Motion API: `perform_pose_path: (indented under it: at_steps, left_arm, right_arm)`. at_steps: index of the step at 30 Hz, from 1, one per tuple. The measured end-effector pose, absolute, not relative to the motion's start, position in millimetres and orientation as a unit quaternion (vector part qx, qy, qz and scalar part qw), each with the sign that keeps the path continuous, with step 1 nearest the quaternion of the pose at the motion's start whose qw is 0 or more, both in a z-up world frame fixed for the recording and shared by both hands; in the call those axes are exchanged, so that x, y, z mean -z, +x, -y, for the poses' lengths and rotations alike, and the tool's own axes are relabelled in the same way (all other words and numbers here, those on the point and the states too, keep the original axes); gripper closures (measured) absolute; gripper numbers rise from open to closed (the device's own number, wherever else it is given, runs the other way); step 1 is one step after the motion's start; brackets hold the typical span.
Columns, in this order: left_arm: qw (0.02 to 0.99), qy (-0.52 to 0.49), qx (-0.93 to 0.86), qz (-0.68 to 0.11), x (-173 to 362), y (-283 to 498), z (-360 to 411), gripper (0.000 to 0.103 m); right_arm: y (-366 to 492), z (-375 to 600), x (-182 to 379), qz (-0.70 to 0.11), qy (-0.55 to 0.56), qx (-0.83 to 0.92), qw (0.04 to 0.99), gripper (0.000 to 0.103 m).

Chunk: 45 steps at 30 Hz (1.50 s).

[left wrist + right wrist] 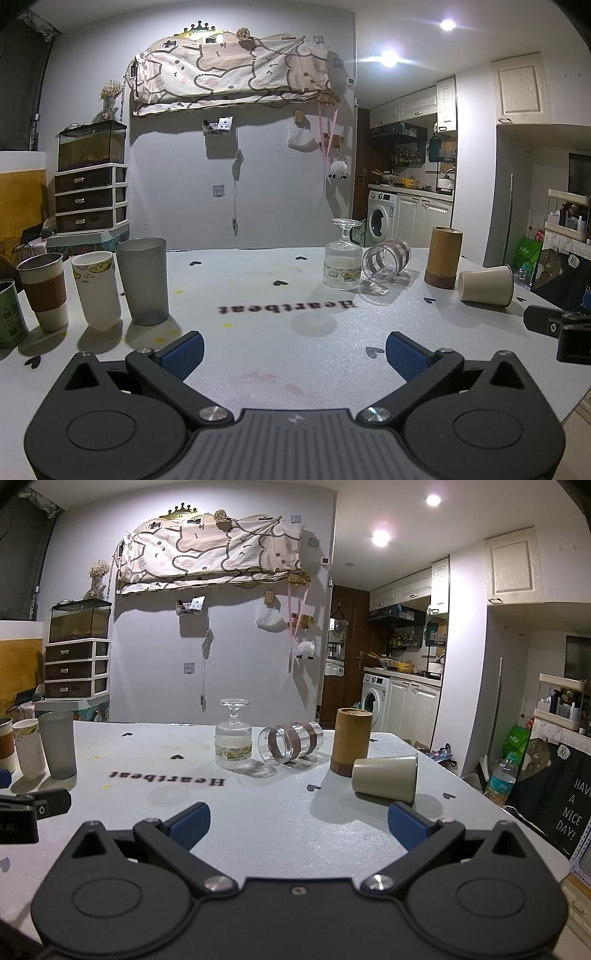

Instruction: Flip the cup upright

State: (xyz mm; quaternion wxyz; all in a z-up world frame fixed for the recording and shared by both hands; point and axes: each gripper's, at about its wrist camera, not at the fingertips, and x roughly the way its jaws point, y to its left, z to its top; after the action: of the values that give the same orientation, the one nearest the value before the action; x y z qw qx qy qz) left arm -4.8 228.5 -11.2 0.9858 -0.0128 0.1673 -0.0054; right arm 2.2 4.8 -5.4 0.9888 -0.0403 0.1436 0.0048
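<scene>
Right wrist view shows the right tongs (297, 825) held low over the table (258, 812), their blue pads spread wide apart with nothing between them. Just ahead and a little to the right lies the beige cup (384, 778), on its side with its mouth facing right and its closed base facing left; it rests just in front of the upright brown cylinder cup (351, 741). Farther left, a clear banded glass (291, 743) also lies on its side, beside a stemmed glass (233, 734) standing upside down on its rim. From the left wrist view, the left tongs (293, 354) are likewise wide open and empty, hovering over the bare middle of the table, with a grey tumbler (143, 280), a white printed cup (96, 290) and a brown-sleeved cup (44, 291) standing upright in a row to their left. Judging by this layout, the step in hand is the approach: no cup is gripped yet, and the beige cup is the nearest candidate for the right tongs, though which fallen cup is meant cannot be settled from here. The next move would call for carrying the open tongs forward and rightward so the pads straddle the cup's wall across its width, closing gently because a light cup on its side may roll, then lifting and rotating it until the mouth faces up.
</scene>
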Motion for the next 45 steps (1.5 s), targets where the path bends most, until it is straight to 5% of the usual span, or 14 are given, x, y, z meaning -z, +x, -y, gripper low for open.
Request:
perform_pose_path:
  at_steps: [45]
  left_arm:
    - [0.986, -0.012, 0.006, -0.166, 14, -6, -228, 0.0]
  right_arm:
    - [11, -11, 18, -0.148, -0.019, -0.006, 0.989, 0.0]
